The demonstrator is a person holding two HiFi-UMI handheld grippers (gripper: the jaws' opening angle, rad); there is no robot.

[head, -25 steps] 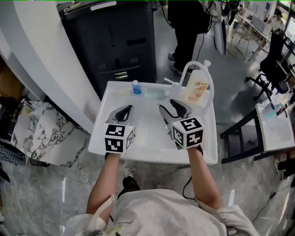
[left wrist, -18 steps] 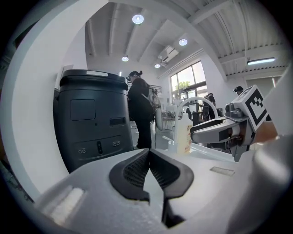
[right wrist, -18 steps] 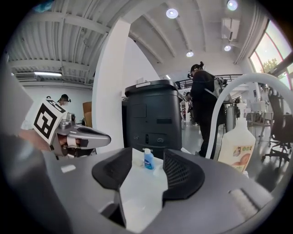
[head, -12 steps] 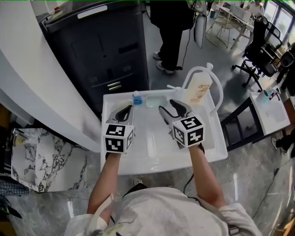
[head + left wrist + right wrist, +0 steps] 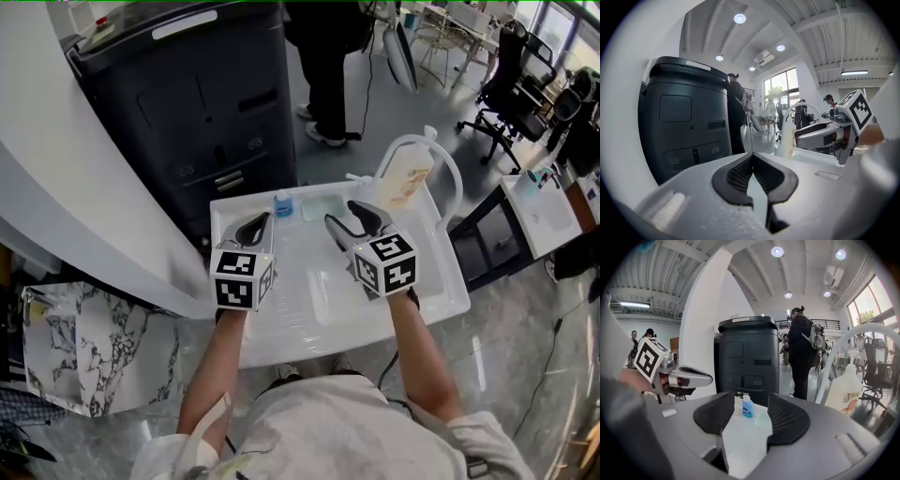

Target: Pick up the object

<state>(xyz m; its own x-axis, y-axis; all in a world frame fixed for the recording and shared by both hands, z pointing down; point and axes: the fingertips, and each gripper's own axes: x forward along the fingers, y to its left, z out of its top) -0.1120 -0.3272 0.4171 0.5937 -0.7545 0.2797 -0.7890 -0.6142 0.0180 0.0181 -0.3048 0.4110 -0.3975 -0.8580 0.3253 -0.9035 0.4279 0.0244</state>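
A small blue bottle [image 5: 283, 203] with a white cap stands at the far edge of the white tray [image 5: 431, 281]. In the right gripper view the blue bottle [image 5: 747, 407] shows well ahead, seen through the gap between the jaws. My right gripper [image 5: 343, 215] hovers over the tray's middle; its jaws are opening and nothing is between them [image 5: 747, 416]. My left gripper [image 5: 260, 220] hovers beside it on the left, jaws shut with the pads meeting [image 5: 752, 158] and nothing held.
A large pump bottle [image 5: 405, 178] stands at the tray's far right corner, under a white hoop handle [image 5: 448, 169]. A clear flat object [image 5: 320, 205] lies right of the blue bottle. A dark cabinet [image 5: 187, 103] stands behind the tray. A person [image 5: 323, 75] stands beyond.
The head view has swung, so the tray now sits turned and further right in it. Both grippers keep nearly the same place over the tray.
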